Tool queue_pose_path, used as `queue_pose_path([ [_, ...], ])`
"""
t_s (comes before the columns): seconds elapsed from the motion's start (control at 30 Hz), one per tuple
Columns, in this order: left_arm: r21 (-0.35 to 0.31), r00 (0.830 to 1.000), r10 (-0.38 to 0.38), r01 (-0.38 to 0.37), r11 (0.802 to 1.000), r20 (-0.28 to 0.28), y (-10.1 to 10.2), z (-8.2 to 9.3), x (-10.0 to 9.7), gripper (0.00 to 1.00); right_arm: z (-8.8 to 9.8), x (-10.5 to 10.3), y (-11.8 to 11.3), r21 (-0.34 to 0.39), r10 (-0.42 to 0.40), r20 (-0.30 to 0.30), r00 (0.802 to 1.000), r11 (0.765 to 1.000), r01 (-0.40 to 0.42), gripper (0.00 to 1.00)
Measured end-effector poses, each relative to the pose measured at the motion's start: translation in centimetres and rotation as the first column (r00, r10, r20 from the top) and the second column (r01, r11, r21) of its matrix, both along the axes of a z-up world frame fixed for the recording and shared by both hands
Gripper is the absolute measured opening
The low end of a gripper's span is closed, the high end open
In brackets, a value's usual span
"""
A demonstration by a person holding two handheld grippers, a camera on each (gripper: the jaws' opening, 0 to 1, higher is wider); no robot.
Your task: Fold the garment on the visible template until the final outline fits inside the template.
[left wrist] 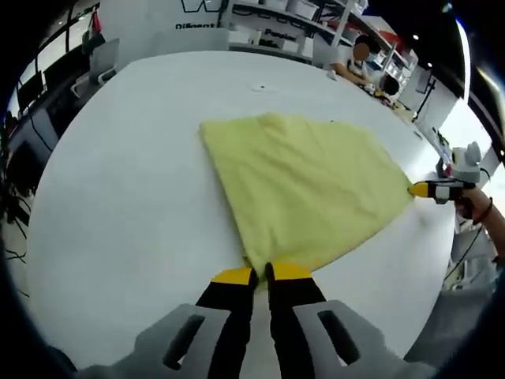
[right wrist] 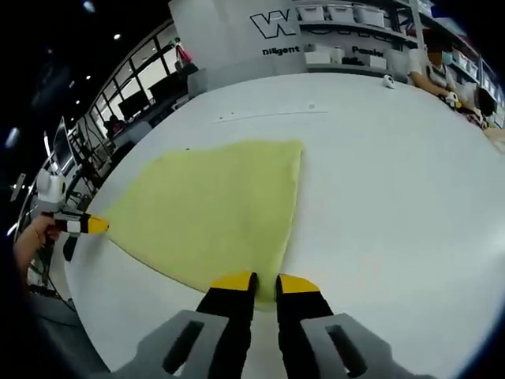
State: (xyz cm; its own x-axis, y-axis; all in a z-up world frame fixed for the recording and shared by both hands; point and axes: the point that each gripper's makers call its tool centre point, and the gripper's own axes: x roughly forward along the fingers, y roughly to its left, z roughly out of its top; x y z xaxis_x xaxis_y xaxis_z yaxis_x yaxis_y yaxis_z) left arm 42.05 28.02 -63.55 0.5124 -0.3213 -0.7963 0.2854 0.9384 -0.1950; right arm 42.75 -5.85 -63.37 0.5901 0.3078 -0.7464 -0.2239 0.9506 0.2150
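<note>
Two tongs pinch the yellow garment point(left wrist: 304, 185) at its near corners, one each. The left tongs point(left wrist: 263, 274) sit with their yellow tips nearly together on the hem corner just ahead of them, and the cloth spreads out forward and to the right from there. The right tongs point(right wrist: 256, 282) do the same in their own view: tips drawn close on the near corner, with the cloth point(right wrist: 213, 209) fanning away forward and to the left. Each shows in the other's view, far across the cloth at its outer corner, with a hand behind it. I judge both clamped on fabric, though the cloth between the tips is thin and hard to see.

The garment lies flat on the white table point(left wrist: 126, 205), already doubled into a rough wedge, smooth, with no big wrinkles. No template outline is plain to me under or around it.

The step in hand looks like a fold of the held edge toward the far side. To do it well, lift both corners together and level, keep light tension between the tongs so the edge stays straight, carry it over without dragging the lower layer, and lay it down square on the far edge before letting go.
</note>
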Motion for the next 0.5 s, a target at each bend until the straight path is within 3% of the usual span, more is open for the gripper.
queue_pose_path([
  [0.2, 0.017, 1.0, -0.031, 0.031, 0.999, -0.006, 0.0, 0.1, -0.7, 0.01, 0.1, -0.2, -0.1, -0.003, -0.002, -0.005, 1.0, 1.0, 0.002, 0.01],
  [0.5, 0.016, 1.0, -0.009, 0.01, 1.0, -0.015, 0.8, 0.0, -2.4, 0.01, 0.0, -2.0, 0.7, 0.014, 0.019, -0.023, 1.0, 1.0, -0.019, 0.0],
])
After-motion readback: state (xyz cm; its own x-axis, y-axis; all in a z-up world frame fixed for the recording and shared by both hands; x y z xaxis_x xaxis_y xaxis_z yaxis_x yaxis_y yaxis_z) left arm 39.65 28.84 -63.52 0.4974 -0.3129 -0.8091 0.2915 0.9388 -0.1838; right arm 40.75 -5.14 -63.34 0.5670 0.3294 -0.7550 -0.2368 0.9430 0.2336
